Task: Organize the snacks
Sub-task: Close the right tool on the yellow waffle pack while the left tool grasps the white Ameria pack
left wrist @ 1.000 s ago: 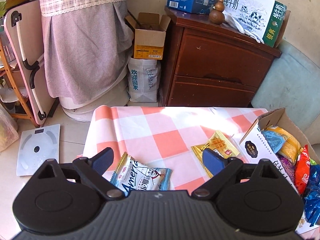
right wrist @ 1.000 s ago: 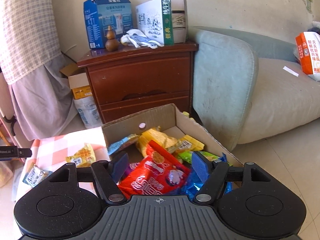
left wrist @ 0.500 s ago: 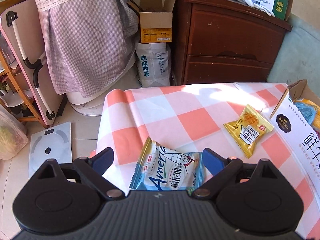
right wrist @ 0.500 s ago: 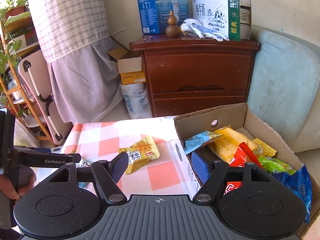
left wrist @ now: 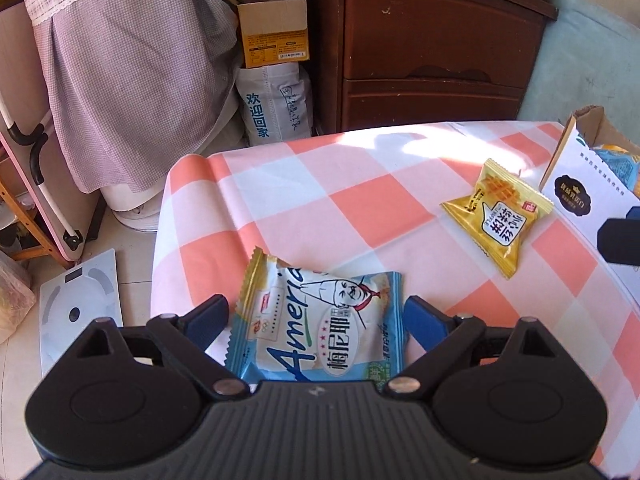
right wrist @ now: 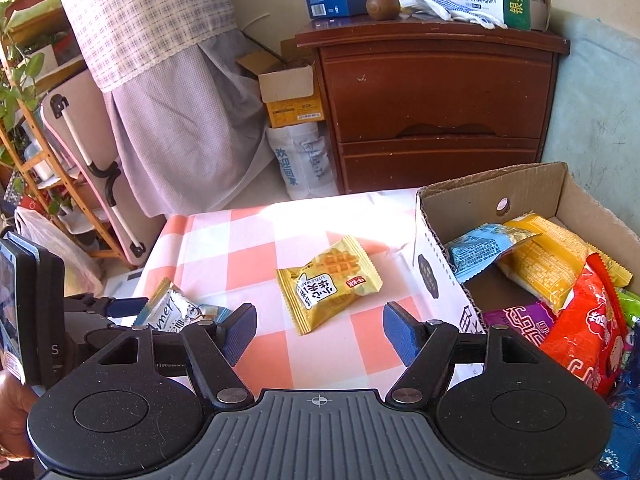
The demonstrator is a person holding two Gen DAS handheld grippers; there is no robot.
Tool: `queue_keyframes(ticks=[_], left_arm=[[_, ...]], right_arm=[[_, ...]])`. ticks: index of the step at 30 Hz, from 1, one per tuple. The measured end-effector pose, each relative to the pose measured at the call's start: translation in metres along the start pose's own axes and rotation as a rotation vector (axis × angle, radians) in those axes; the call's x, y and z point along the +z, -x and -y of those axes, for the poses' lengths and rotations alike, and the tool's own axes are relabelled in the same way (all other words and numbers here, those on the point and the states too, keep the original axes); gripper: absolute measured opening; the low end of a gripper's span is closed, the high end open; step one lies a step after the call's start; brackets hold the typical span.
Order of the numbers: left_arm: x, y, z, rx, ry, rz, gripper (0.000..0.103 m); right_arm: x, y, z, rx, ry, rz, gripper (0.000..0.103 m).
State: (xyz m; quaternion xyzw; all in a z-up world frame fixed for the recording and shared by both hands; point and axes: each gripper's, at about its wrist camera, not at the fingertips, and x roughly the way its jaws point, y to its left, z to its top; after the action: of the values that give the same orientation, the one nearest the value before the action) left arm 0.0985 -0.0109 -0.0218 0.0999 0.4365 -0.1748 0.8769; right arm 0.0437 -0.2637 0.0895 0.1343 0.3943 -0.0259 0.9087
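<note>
A blue-and-white snack packet (left wrist: pixel 328 344) lies flat on the pink checked tablecloth (left wrist: pixel 320 184). My left gripper (left wrist: pixel 316 314) straddles it, jaws wide and closing, with the pads at the packet's sides and not pressing. Farther right lies a yellow waffle packet (left wrist: pixel 500 216). In the right wrist view that yellow packet (right wrist: pixel 328 284) sits just ahead of my right gripper (right wrist: pixel 319 328), which is open and holds nothing. A cardboard box (right wrist: pixel 500 188) at the right holds several snack bags. The blue packet (right wrist: pixel 176 312) shows at the left.
Behind the table stand a brown dresser (right wrist: pixel 436 96), a small open carton (left wrist: pixel 276 28) on a white bag (left wrist: pixel 276 108), and a cloth-covered object (left wrist: pixel 132 80). A bathroom scale (left wrist: pixel 80 304) lies on the floor at left. A pale blue sofa (right wrist: pixel 596 92) sits at the right.
My left gripper has come down over the blue packet, which now lies between its jaws. My right gripper has swung left from over the box to over the tablecloth near the yellow packet.
</note>
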Motion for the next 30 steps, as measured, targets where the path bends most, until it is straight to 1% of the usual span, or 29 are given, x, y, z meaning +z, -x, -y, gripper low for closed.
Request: queue_keyframes(ticks=[3, 5, 6, 10, 14, 19, 22, 27, 30], left_arm=[[-0.001, 0.002, -0.003, -0.024, 0.001, 0.01, 0.082], [-0.001, 0.004, -0.004, -0.037, -0.006, 0.013, 0.074], [-0.001, 0.006, -0.005, -0.041, -0.005, 0.012, 0.068], [-0.002, 0.01, -0.011, -0.064, 0.016, 0.006, 0.064], [-0.003, 0.013, -0.016, -0.061, 0.02, 0.002, 0.061], [-0.003, 0.015, -0.019, -0.055, 0.03, 0.0, 0.061], [-0.002, 0.017, -0.02, -0.05, 0.026, 0.006, 0.061], [-0.003, 0.019, -0.02, -0.028, 0.022, 0.016, 0.062], [-0.005, 0.018, -0.022, -0.026, 0.028, 0.003, 0.062]], right_arm=[[-0.001, -0.012, 0.002, 0.006, -0.037, -0.024, 0.071], [-0.001, -0.019, 0.002, 0.005, -0.056, -0.034, 0.071], [-0.001, -0.022, 0.001, 0.003, -0.061, -0.035, 0.071], [0.001, -0.041, -0.002, -0.01, -0.077, -0.05, 0.071], [0.0, -0.06, -0.006, -0.038, -0.084, -0.059, 0.071], [-0.002, -0.081, -0.007, -0.095, -0.096, -0.06, 0.076], [0.0, -0.088, -0.007, -0.126, -0.106, -0.033, 0.081], [0.006, -0.097, -0.009, -0.149, -0.139, -0.006, 0.086], [0.008, -0.104, -0.015, -0.166, -0.113, 0.009, 0.086]])
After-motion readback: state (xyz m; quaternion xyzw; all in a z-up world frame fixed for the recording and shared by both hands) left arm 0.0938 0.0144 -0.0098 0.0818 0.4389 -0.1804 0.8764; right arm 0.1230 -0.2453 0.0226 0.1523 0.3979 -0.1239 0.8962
